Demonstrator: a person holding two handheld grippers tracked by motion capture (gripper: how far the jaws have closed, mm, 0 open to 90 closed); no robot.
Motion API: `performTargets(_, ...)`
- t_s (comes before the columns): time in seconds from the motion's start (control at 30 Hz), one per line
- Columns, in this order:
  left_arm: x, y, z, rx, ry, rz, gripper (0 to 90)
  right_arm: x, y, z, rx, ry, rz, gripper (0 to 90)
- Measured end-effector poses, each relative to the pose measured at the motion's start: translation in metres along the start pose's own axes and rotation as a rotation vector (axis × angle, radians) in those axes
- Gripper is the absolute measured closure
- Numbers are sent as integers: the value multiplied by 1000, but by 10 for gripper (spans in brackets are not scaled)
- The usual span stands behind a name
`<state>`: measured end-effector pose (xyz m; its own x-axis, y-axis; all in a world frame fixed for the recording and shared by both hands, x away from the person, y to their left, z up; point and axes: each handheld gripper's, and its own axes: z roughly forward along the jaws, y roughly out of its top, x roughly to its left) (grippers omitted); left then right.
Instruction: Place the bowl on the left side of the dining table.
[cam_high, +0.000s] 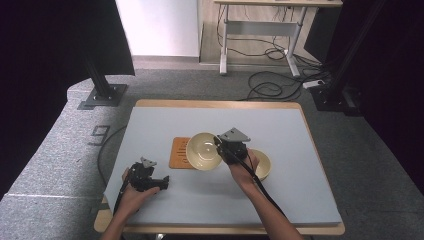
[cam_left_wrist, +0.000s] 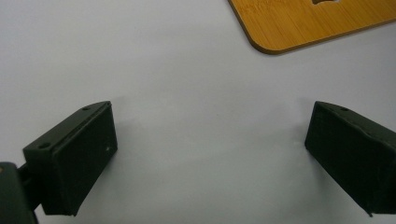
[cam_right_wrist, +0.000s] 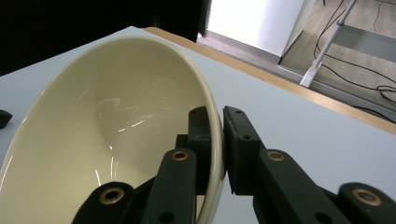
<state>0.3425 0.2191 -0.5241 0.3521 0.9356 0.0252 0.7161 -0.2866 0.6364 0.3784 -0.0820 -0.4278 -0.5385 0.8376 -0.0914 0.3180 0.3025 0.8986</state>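
Your right gripper (cam_high: 220, 148) has its jaws pinched tight on the rim of the cream bowl (cam_high: 202, 150), one pad inside the wall and one outside, as the right gripper view makes plain (cam_right_wrist: 219, 140). The bowl (cam_right_wrist: 102, 135) is tilted with its open side turned toward your left. It sits near the middle of the table (cam_high: 280, 130), with its left part over the right edge of the wooden trivet (cam_high: 179, 153). Whether it is clear of the trivet or leaning on it, I cannot tell.

A second cream bowl (cam_high: 262, 164) sits just to the right, partly hidden behind your right hand and toward the near edge.

Your left gripper (cam_high: 162, 182) rests low toward the near left corner, jaws spread wide with nothing between them; in the left gripper view only bare table lies ahead, and a corner of the trivet (cam_left_wrist: 308, 23) shows at the top.

The step in hand looks like carrying the gripped bowl onto the trivet. The next move calls for levelling your wrist so the bowl's foot faces down, centring it over the trivet, and lowering it until it sits flat before you let the jaws part. A rim pinch is a thin hold on glazed ware, so keep the motion slow; a quick swing could let the bowl pivot or slip.
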Motion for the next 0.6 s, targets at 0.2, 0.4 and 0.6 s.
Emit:
performTargets(0.2, 0, 0, 0, 1, 0, 1, 24, 1, 0, 3, 3, 0, 1, 818)
performTargets(0.4, 0, 0, 0, 1, 1, 2, 24, 5, 1, 8, 13, -2, -6, 818)
performTargets(0.6, 0, 0, 0, 0, 1, -1, 24, 10, 2, 13, 21, 8, -11, 818)
